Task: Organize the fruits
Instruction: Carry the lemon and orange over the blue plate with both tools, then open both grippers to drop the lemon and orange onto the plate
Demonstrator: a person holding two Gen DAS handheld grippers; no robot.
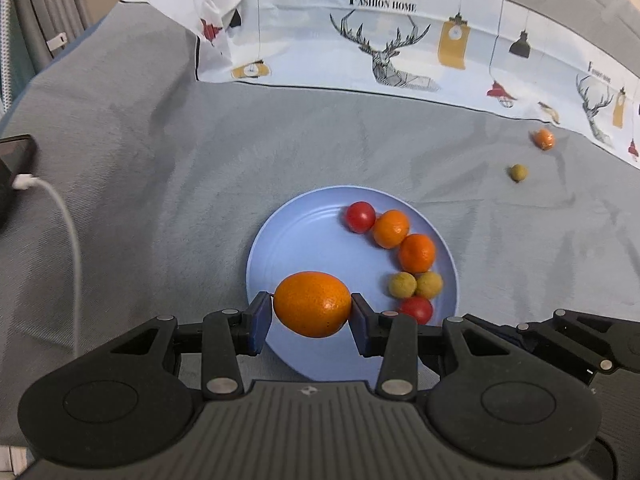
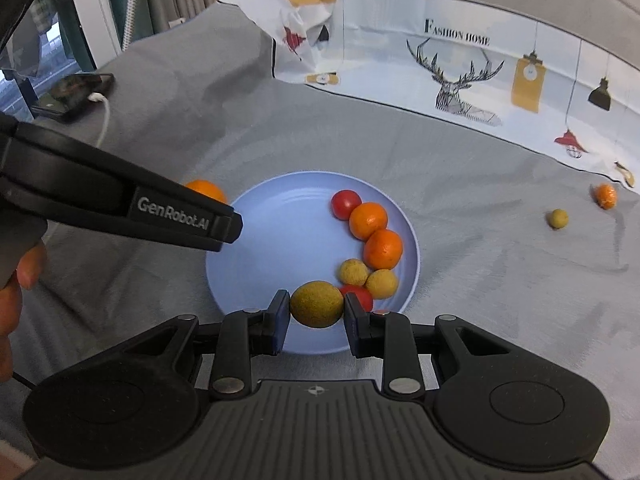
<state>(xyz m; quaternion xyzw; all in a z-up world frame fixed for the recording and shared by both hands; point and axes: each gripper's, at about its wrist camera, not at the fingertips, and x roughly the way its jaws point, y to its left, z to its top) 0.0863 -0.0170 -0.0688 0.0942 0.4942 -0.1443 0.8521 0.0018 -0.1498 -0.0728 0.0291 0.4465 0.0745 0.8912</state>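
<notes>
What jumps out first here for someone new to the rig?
The round pale-blue plate in the middle of the grey cloth, with six small fruits curving along its right rim. Above its near edge, the left gripper clamps a smooth oval orange fruit and the right gripper a dull yellow-green round fruit.

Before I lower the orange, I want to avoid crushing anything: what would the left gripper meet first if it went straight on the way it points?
Probably bare blue plate. The left gripper, jaws shut on the orange, aims at its empty side; the plated fruits sit to its right. Depth is unclear.
</notes>
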